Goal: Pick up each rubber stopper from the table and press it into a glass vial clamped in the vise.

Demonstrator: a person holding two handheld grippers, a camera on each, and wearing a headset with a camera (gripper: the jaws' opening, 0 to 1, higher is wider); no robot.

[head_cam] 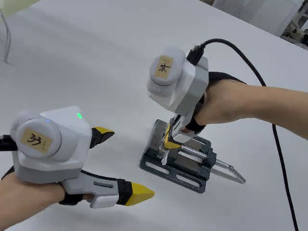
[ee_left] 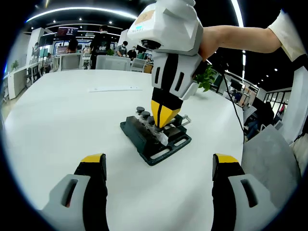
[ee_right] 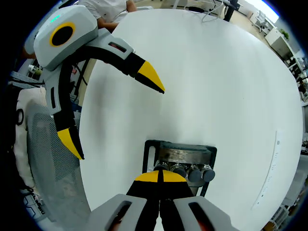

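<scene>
A dark metal vise (head_cam: 161, 169) stands on the white table and clamps a row of glass vials (ee_right: 194, 173) with dark stoppers in them (ee_left: 141, 111). My right gripper (head_cam: 169, 144) points straight down onto the vial at the end of the row, its yellow tips shut together (ee_right: 159, 176) and touching that vial's top (ee_left: 162, 117). I see nothing held between its jaws. My left gripper (head_cam: 123, 161) hovers open and holds nothing to the left of the vise (ee_left: 155, 144), its jaws spread wide (ee_left: 159, 159). From the right gripper view it appears at the upper left (ee_right: 113, 108).
The vise handle (head_cam: 231, 171) sticks out to the right. A black cable (head_cam: 284, 159) runs from the right gripper across the table. A paper strip (ee_left: 115, 88) lies at the far side. A mesh chair (ee_right: 41, 144) stands beside the table edge.
</scene>
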